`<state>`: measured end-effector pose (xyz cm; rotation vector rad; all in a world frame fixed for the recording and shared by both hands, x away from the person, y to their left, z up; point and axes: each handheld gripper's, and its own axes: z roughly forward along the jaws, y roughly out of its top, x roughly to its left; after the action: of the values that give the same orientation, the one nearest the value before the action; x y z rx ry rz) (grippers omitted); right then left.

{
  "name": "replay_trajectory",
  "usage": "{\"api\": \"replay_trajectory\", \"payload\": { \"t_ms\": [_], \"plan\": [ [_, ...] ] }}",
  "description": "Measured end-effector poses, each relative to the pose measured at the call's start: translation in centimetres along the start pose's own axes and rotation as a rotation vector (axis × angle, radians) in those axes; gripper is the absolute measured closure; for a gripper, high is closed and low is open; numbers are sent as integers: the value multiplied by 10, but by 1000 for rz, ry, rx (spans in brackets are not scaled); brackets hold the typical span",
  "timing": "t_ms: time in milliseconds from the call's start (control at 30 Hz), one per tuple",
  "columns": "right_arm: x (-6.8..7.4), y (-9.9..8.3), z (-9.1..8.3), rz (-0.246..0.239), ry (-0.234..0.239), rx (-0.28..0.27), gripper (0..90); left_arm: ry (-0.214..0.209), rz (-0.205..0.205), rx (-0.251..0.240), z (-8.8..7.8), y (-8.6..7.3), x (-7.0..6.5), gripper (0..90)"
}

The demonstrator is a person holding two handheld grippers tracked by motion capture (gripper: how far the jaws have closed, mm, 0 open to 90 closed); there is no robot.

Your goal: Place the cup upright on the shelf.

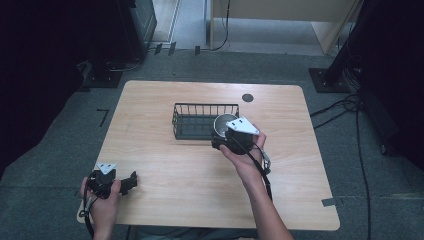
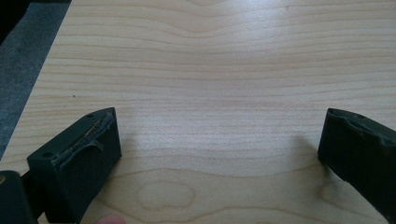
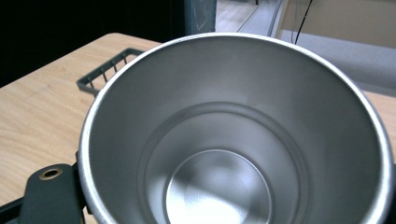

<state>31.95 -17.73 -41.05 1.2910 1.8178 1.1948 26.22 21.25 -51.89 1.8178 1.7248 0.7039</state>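
The right gripper [image 1: 223, 142] is clasping a shiny steel cup [image 1: 223, 124] over the right end of the black wire basket [image 1: 192, 129], mid-tabletop. Lowering it inside seems next. The left gripper [image 1: 131, 182] is resting wide open near the front-left corner.

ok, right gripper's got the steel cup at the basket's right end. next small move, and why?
Probably lower it and open. The right gripper holds the empty round steel cup upright over the right end of the black wire basket, seemingly not yet set down. The left gripper rests open near the wooden table's front-left corner, so it isn't involved.
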Motion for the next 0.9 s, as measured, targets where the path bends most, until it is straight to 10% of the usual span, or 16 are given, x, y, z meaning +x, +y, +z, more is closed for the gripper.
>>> {"api": "replay_trajectory", "payload": {
  "t_ms": [900],
  "plan": [
    [-9, 36, 59, -17, -72, -17, 176, 0, 1, 0, 0, 0, 0, 0]
  ]
}}
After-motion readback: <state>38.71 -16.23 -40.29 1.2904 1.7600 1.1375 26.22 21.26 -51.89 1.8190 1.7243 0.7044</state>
